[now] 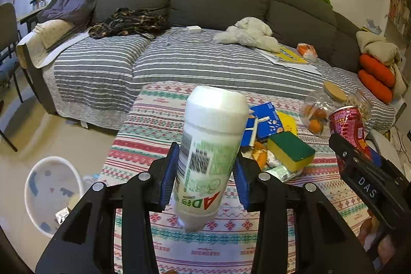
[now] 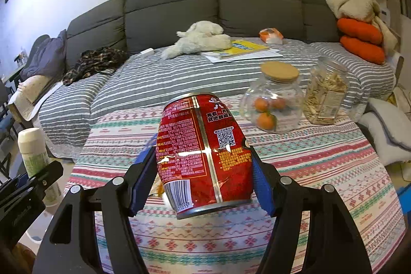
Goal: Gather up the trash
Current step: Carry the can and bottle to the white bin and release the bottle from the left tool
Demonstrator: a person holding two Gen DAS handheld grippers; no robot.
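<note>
Left gripper (image 1: 205, 168): both blue pads clamp the white bottle (image 1: 208, 153) at mid-body, one pad at 9 o'clock and one at 3 o'clock of it; the bottle is held upside down, its green label inverted, its body tilted slightly toward 1 o'clock, clear of the patterned tablecloth (image 1: 143, 140).

Right gripper (image 2: 203, 171): both pads are closed on the dented red can (image 2: 203, 153), one on each side wall; the can leans toward 11 o'clock, barcode lowest, lifted off the cloth.

In the left wrist view the red can appears at 3 o'clock in the other gripper; in the right wrist view the white bottle appears at 9 o'clock.

Surroundings, left wrist view: a green-and-yellow sponge (image 1: 290, 150) lies at 3 o'clock of the bottle, touching a blue box (image 1: 262, 125) and assorted wrappers; a white waste bin (image 1: 51, 194) stands on the floor at 8 o'clock, beside the table.

Surroundings, right wrist view: a cork-lidded glass jar (image 2: 272, 99) holding oranges stands at 1 o'clock of the can; a second clear jar (image 2: 326, 94) with pale snack pieces stands just beside it at 2 o'clock; a grey sofa (image 2: 205, 7) with a striped cover runs across 12 o'clock.
</note>
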